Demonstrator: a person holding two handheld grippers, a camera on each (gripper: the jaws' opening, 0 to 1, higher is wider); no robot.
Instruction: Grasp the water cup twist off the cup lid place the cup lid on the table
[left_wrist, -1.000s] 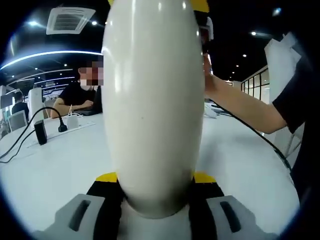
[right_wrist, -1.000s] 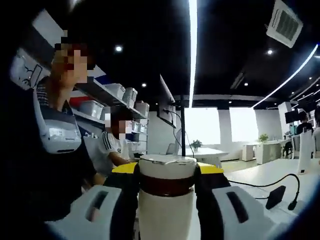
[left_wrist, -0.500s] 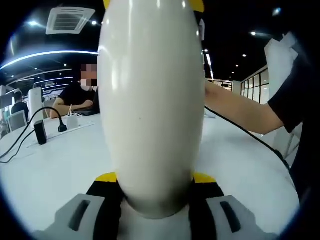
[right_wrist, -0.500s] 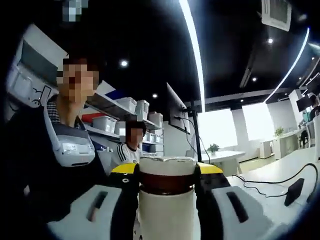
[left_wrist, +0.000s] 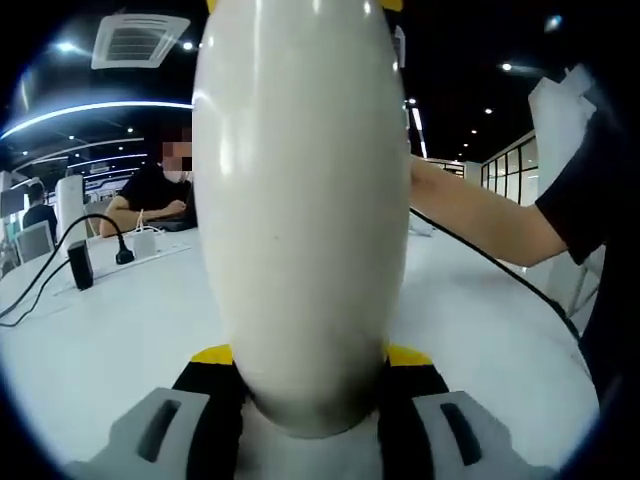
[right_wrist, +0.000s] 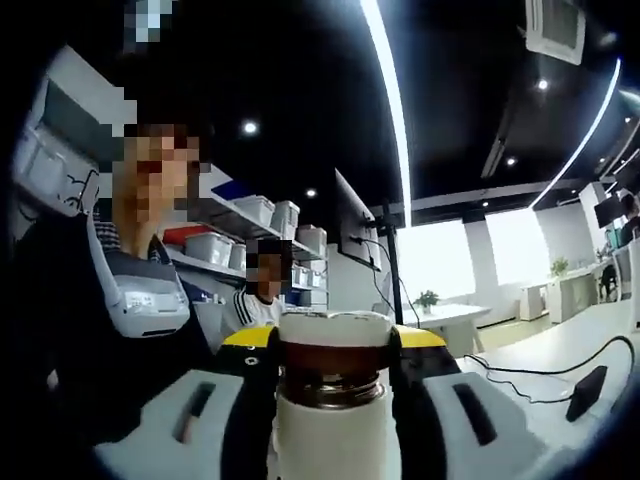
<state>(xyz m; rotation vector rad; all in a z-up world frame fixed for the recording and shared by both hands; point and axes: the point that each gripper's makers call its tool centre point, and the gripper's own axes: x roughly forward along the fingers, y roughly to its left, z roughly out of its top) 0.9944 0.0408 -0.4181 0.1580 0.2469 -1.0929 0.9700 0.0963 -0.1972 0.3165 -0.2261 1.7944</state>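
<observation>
1. Tabletop (left_wrist: 120, 330) spreads white and bare around the cup in the left gripper view, from 7 o'clock round to 4 o'clock; a black cable (left_wrist: 50, 275) with a small black box (left_wrist: 81, 265) lies at 9 o'clock, well apart from the cup.
2. A second black cable (left_wrist: 505, 265) runs across the table at 3 o'clock, under the person's forearm (left_wrist: 480, 215), which reaches in from the right toward the cup's upper part.
3. The left gripper (left_wrist: 310, 375) points along the table, its yellow-tipped jaws closed tight on the base of the water cup (left_wrist: 300, 200), one on each side.
4. The water cup is a smooth, glossy white body standing upright, swelling at mid-height and running past the view's 12 o'clock edge.
5. In the right gripper view the right gripper (right_wrist: 335, 350) is tilted upward toward the ceiling lights, its jaws clamped on the cup lid (right_wrist: 333, 345), a white-topped cap with a dark brown band.
6. The lid sits raised above the cup's white neck (right_wrist: 333, 435); a ring of metal thread (right_wrist: 333, 388) shows in the gap between them.
7. A seated person (left_wrist: 155, 195) is at the far table at 10 o'clock in the left gripper view.
</observation>
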